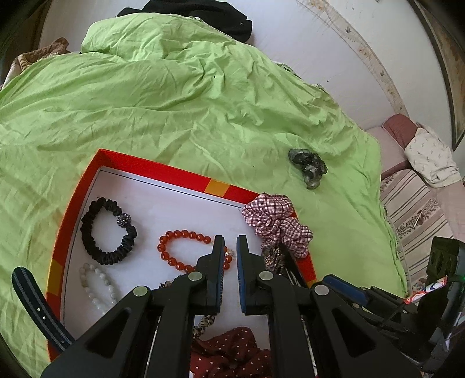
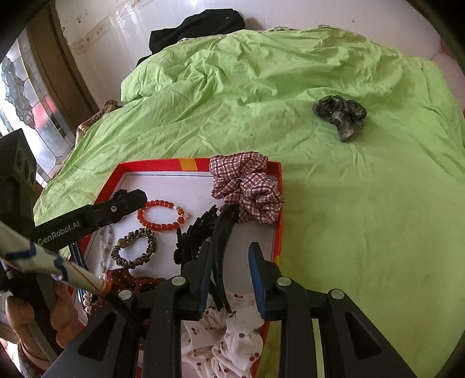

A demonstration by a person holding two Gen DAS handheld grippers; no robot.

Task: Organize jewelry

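A red-rimmed box [image 1: 162, 170] [image 2: 151, 166] with a white floor lies on the green sheet. In it are a black scrunchie [image 1: 107, 231], a red bead bracelet [image 1: 180, 247] [image 2: 161, 215], a white bead bracelet [image 1: 98, 286], a leopard scrunchie [image 2: 135, 247], a black headband [image 2: 221, 232] and a cherry-print scrunchie [image 2: 229, 334]. A checked scrunchie [image 1: 276, 221] [image 2: 247, 186] lies over the box's far right corner. A grey scrunchie [image 1: 309, 167] [image 2: 340, 116] lies alone on the sheet. My left gripper [image 1: 230, 247] hovers over the box, slightly open and empty. My right gripper [image 2: 229, 250] is open and empty above the headband.
The green sheet [image 1: 174, 101] [image 2: 363, 218] covers the bed. A black garment [image 1: 203, 14] [image 2: 197, 27] lies at the far edge by the white wall. A striped strap [image 1: 37, 308] lies left of the box. A sofa with cushions [image 1: 418, 203] stands to the right.
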